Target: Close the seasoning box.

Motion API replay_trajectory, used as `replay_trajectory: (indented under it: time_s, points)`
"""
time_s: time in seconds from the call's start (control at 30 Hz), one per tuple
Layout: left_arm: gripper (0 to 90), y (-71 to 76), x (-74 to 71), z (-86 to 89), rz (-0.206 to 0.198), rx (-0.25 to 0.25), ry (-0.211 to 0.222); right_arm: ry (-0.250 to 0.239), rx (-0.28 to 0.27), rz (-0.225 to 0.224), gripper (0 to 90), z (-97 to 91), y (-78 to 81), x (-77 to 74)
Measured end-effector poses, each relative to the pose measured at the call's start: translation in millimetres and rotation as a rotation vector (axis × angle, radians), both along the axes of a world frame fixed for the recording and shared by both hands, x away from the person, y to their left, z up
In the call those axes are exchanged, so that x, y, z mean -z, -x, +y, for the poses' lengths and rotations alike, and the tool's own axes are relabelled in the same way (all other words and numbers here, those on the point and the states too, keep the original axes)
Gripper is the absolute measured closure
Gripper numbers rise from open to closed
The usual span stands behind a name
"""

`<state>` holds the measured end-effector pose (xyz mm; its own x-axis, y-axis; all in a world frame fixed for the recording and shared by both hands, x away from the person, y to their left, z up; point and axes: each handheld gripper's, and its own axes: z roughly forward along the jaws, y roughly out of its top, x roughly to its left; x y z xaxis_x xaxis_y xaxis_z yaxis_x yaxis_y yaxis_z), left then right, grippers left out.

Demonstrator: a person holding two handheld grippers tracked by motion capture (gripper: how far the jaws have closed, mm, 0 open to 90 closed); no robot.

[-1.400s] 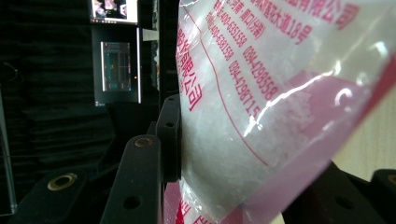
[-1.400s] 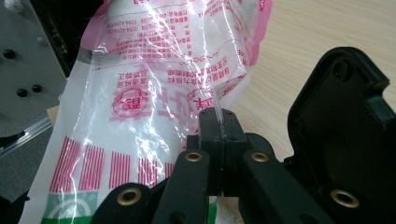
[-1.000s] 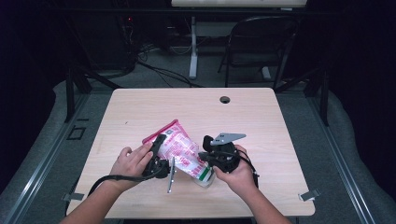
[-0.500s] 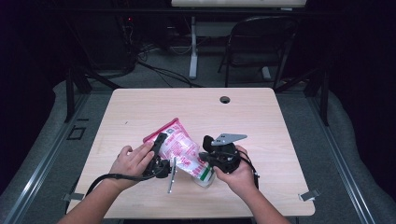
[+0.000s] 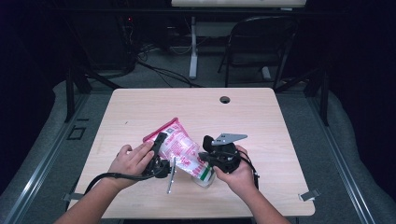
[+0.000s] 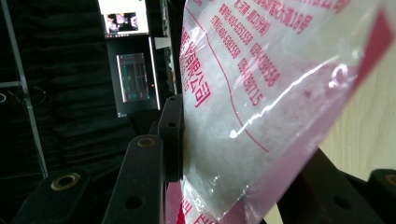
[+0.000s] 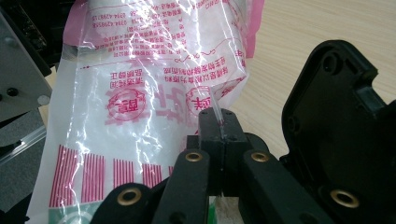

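A: Current step?

B: Bag (image 5: 180,151) held above the tabletop (image 5: 261,116) between both grippers. Left gripper (image 5: 161,142) fingers (image 6: 170,135) clamp the filled body of the bag; right gripper (image 5: 205,156) fingers (image 7: 219,135) are pressed together on a fold of film near its lower end.

A: Next move?

B: Probably pulling the film apart to open it; the seam is hard to see. Keep both grips firm.

Light falls from above onto the pale counter (image 5: 261,121), which stands bright while the room around it sinks into near black. In the gripper views, glare streaks the clear bag (image 7: 140,93), whose near film blurs softly; a screen (image 6: 123,16) glows at eleven o'clock.
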<state>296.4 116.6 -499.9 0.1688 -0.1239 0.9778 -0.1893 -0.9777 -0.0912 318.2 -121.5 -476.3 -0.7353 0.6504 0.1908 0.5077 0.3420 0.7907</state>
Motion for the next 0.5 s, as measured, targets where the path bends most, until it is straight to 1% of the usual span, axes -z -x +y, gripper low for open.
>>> replay_trajectory:
  time_s: [0.1,0.13,0.2,0.23,0.27,0.37,0.4,0.5]
  points:
    - [64.8,0.1,-1.1,0.1,0.001,0.002,-0.007,-0.004,0.002,0.001,90.0,1.0,0.6,0.1]
    - [64.8,0.2,-1.0,0.3,0.009,-0.004,-0.006,-0.004,0.002,0.0,90.0,1.1,0.7,0.0]
    - [64.9,0.3,-1.3,0.5,0.013,-0.006,-0.004,-0.006,0.001,0.0,90.0,1.1,0.7,0.0]
    - [64.9,0.4,-2.3,0.1,-0.003,0.001,-0.014,-0.007,0.001,0.0,90.0,1.1,0.8,-0.1]
    - [64.9,0.6,-2.8,0.0,-0.008,0.003,-0.018,-0.007,0.001,0.0,90.0,1.1,0.8,-0.2]
    - [64.9,0.9,-2.9,0.2,-0.013,0.006,-0.017,-0.007,-0.001,-0.002,90.0,0.8,0.8,-0.4]
    - [65.0,1.0,-2.4,0.4,0.0,0.0,-0.014,-0.007,-0.001,-0.002,90.0,0.8,0.8,-0.4]
    - [65.0,1.1,-3.1,0.6,-0.003,0.002,-0.024,-0.008,-0.001,-0.003,90.0,0.9,0.9,-0.5]
